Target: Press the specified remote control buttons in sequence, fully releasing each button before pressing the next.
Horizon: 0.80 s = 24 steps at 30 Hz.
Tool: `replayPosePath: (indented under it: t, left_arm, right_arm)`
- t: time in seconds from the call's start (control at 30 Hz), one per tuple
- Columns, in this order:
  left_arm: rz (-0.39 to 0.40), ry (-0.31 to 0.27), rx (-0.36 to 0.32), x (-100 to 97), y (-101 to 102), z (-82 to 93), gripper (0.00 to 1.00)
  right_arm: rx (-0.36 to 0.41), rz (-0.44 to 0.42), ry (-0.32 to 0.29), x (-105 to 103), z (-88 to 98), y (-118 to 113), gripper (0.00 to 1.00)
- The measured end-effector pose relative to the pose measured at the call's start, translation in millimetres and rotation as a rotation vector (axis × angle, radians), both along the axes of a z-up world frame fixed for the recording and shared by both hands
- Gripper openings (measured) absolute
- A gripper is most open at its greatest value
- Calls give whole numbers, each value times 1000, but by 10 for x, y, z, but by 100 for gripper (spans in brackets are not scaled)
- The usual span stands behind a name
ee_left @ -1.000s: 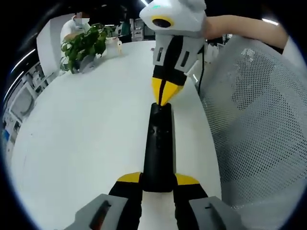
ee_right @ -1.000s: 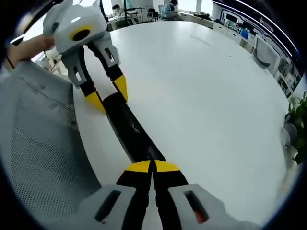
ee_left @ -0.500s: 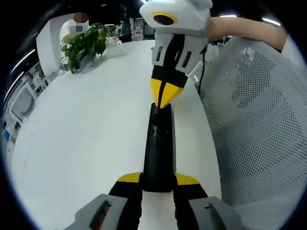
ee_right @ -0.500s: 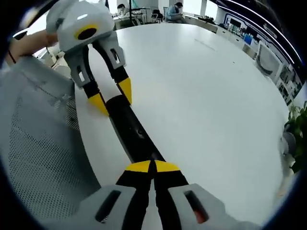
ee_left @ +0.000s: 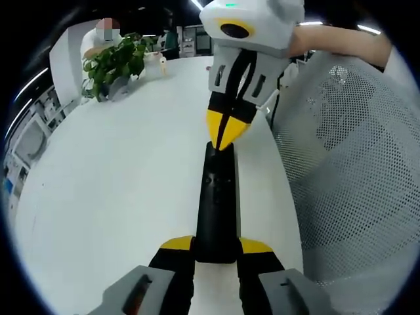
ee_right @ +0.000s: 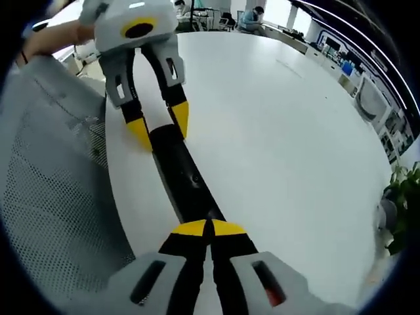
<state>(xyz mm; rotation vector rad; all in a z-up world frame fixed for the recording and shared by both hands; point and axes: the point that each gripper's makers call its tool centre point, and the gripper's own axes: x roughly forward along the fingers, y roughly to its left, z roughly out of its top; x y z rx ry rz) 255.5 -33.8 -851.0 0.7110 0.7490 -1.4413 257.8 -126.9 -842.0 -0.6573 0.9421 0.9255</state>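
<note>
In the left gripper view, our left gripper (ee_left: 216, 248) pinched the near end of the black remote control (ee_left: 217, 203), which lay along the white table (ee_left: 118, 184) near its edge, beside a mesh chair back (ee_left: 354, 170). Our right gripper (ee_left: 224, 141), jaws pressed together, met the remote's far end; whether it touched a button was hard to tell. A potted plant (ee_left: 115, 62) stood well apart.

In the right gripper view, our closed tips (ee_right: 210, 229) sat on the remote (ee_right: 184, 174), the left gripper (ee_right: 159, 127) straddling its other end.
</note>
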Motion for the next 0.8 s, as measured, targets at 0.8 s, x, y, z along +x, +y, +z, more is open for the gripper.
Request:
replayPosePath:
  t: [0.8]
  left_arm:
    - [-39,-6,-23,-58,31,8,24]
  right_arm:
    - [6,112,11,-88,3,149,0]
